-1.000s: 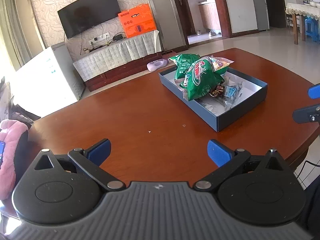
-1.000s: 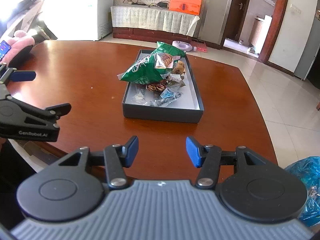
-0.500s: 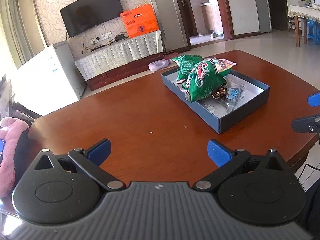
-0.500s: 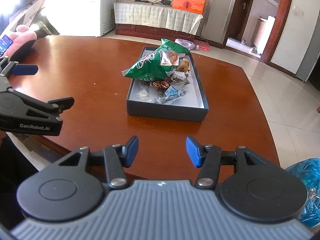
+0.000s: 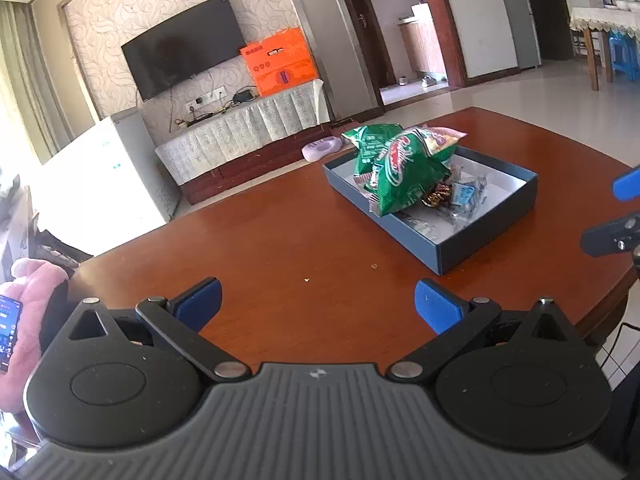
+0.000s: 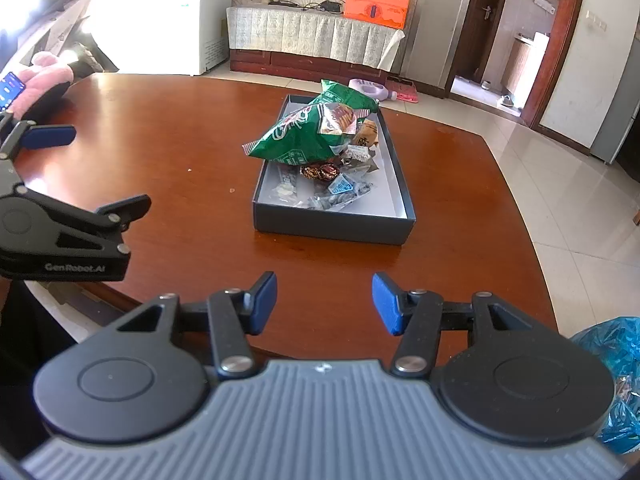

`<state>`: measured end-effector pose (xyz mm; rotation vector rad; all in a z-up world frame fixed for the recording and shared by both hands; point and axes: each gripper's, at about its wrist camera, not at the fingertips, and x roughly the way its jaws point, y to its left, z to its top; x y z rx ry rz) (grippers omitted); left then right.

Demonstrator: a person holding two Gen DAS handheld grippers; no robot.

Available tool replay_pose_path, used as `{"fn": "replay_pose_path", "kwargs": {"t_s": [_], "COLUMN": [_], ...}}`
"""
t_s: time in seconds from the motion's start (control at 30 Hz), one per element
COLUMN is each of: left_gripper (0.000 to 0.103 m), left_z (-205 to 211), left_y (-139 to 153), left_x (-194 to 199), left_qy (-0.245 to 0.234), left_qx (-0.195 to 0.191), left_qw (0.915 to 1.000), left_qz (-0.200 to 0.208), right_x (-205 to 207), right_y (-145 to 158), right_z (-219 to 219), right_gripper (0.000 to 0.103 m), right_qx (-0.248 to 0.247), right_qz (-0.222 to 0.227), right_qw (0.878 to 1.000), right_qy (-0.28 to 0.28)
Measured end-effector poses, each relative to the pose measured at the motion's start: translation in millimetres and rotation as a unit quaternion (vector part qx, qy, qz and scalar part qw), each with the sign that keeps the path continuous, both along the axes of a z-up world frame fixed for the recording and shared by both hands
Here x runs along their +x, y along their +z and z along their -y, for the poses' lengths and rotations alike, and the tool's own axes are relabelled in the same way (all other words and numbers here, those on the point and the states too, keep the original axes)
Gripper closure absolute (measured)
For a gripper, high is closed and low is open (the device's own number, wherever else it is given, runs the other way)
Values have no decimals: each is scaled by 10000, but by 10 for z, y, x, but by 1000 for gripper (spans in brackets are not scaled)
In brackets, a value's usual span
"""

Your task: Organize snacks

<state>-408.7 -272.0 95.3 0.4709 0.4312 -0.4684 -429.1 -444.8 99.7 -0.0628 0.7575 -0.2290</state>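
Note:
A dark blue shallow box (image 5: 486, 234) (image 6: 332, 230) sits on the brown wooden table (image 5: 280, 240) (image 6: 180, 152). In it lie two green snack bags (image 5: 400, 168) (image 6: 308, 132) and several small wrapped sweets (image 5: 460, 196) (image 6: 336, 184). My left gripper (image 5: 316, 304) is open and empty over the table's near part, left of the box. My right gripper (image 6: 324, 300) is open and empty, in front of the box's short end. Each gripper shows at the edge of the other's view, the right one (image 5: 620, 216) and the left one (image 6: 60, 208).
A person's pink sleeve with a phone (image 5: 24, 320) (image 6: 24, 88) rests at the table's left edge. A blue plastic bag (image 6: 612, 360) lies off the table at the right. A white freezer (image 5: 100, 176), TV cabinet (image 5: 248, 132) and orange carton (image 5: 280, 62) stand behind.
Both grippers have drifted slightly, so the box appears a little shifted in each view. Their jaws stay open and empty. Nothing in the box has moved.

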Motion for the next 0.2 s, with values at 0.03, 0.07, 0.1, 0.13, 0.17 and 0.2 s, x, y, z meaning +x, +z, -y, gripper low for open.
{"fn": "replay_pose_path", "kwargs": {"t_s": [0.03, 0.07, 0.1, 0.13, 0.17, 0.2], "left_gripper": [0, 0, 0, 0, 0, 0], "left_z": [1, -2, -4, -1, 8, 23], "left_y": [-3, -4, -4, -5, -11, -19], "left_x": [-6, -21, -30, -34, -32, -11], "left_qy": [-26, -37, -59, -80, -89, -105], "left_qx": [8, 2, -9, -8, 17, 62], "left_qw": [10000, 10000, 10000, 9999, 9999, 9999], "left_qz": [19, 55, 79, 73, 59, 2], "right_x": [0, 0, 2, 3, 3, -2], "right_y": [0, 0, 0, 2, 4, 4], "right_z": [0, 0, 1, 0, -2, -3], "right_gripper": [47, 47, 47, 47, 47, 47], "right_qx": [-1, -1, -4, -5, -3, -1], "right_qz": [-1, 0, -2, -5, -7, -8], "right_qw": [10000, 10000, 10000, 10000, 10000, 10000], "right_qy": [0, -2, -10, -19, -23, -22]}}
